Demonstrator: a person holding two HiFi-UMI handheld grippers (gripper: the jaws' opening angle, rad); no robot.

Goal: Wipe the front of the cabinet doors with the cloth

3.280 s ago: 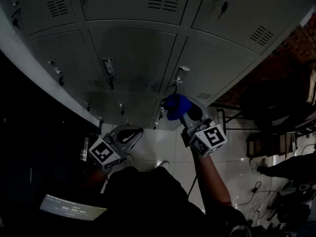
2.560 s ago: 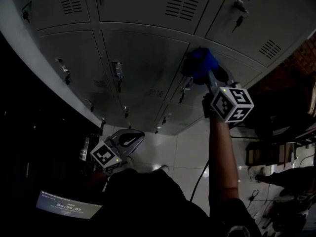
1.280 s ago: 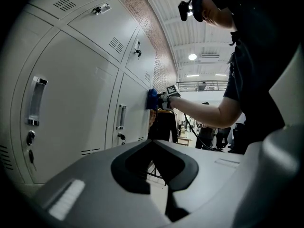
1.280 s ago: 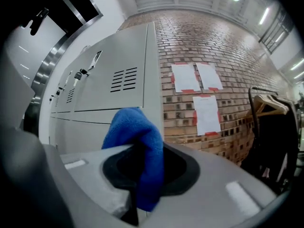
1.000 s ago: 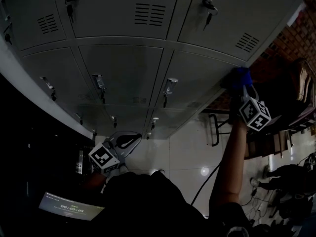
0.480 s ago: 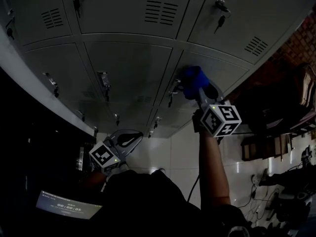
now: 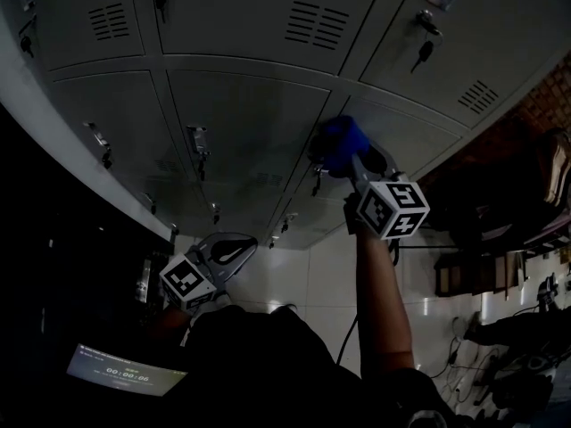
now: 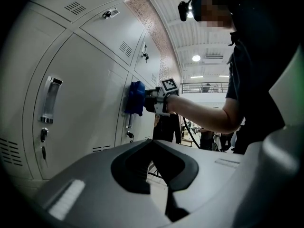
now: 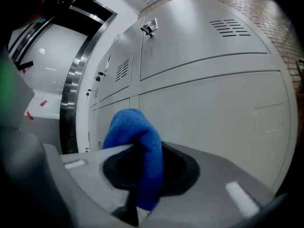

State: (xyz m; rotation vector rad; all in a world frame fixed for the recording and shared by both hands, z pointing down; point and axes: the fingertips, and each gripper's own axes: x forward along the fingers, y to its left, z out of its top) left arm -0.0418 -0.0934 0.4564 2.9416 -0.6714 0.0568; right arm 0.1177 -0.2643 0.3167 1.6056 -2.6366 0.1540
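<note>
The grey metal cabinet doors [image 7: 241, 114] fill the upper part of the head view. A blue cloth [image 7: 337, 143] is pressed against the middle row, at the seam beside a door handle [image 7: 314, 178]. My right gripper [image 7: 350, 156] is shut on the cloth, arm stretched out. In the right gripper view the cloth [image 9: 137, 141] bulges out of the jaws toward the door [image 9: 213, 113]. My left gripper [image 7: 228, 250] hangs low by the body, shut and holding nothing. The left gripper view shows the cloth [image 8: 135, 98] flat on the door front.
Handles, keys and vent slots stick out of the doors [image 7: 198, 141]. A dark opening lies left of the cabinet [image 7: 53, 239]. Furniture and cables stand on the tiled floor at right [image 7: 473, 275]. A small lit screen [image 7: 125, 369] sits bottom left. People stand farther back [image 8: 164, 127].
The right gripper with the cloth has swept left from the cabinet's right edge to the seam by the handle. The left gripper has stayed where it was.
</note>
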